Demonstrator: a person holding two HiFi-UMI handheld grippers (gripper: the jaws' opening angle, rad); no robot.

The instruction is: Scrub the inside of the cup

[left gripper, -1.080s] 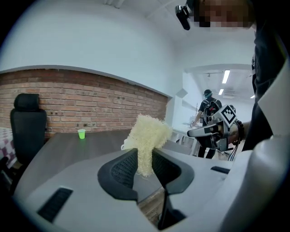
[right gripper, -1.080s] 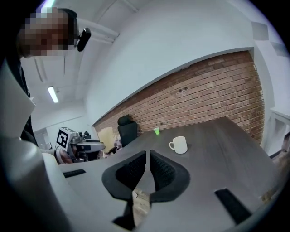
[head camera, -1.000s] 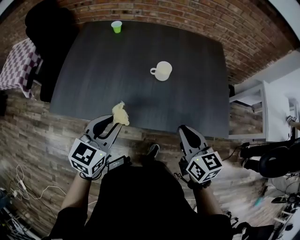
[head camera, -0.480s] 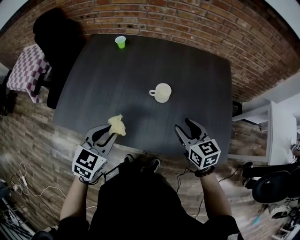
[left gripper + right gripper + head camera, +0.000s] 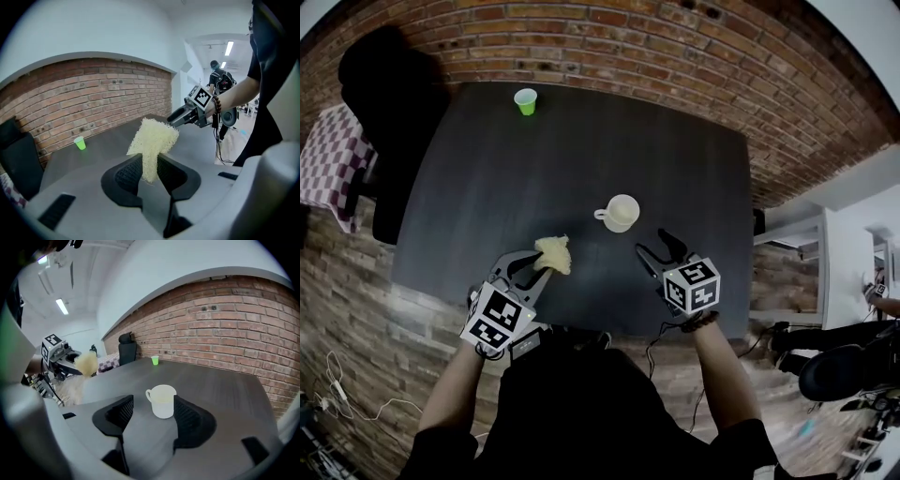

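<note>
A cream mug (image 5: pixel 621 213) stands upright on the dark table (image 5: pixel 487 169), its handle to the left. My left gripper (image 5: pixel 542 265) is shut on a pale yellow mesh scrubber (image 5: pixel 554 253), which sticks up out of the jaws (image 5: pixel 153 140). My right gripper (image 5: pixel 659 249) hovers just short of the mug, to its right and nearer me. Its jaws are opening and nothing is between them. In the right gripper view the mug (image 5: pixel 162 401) shows ahead through the gap, apart from both pads.
A small green cup (image 5: pixel 526 101) stands at the table's far left edge. A black chair (image 5: pixel 384 103) and a checked cloth (image 5: pixel 328 159) are left of the table. Behind runs a brick wall (image 5: pixel 675 47), and white furniture (image 5: pixel 825 234) stands to the right.
Both grippers have moved forward from the table's near edge to over the tabletop, closer to the mug. The right jaws have gone from shut to open. The scrubber stays in the left jaws.
</note>
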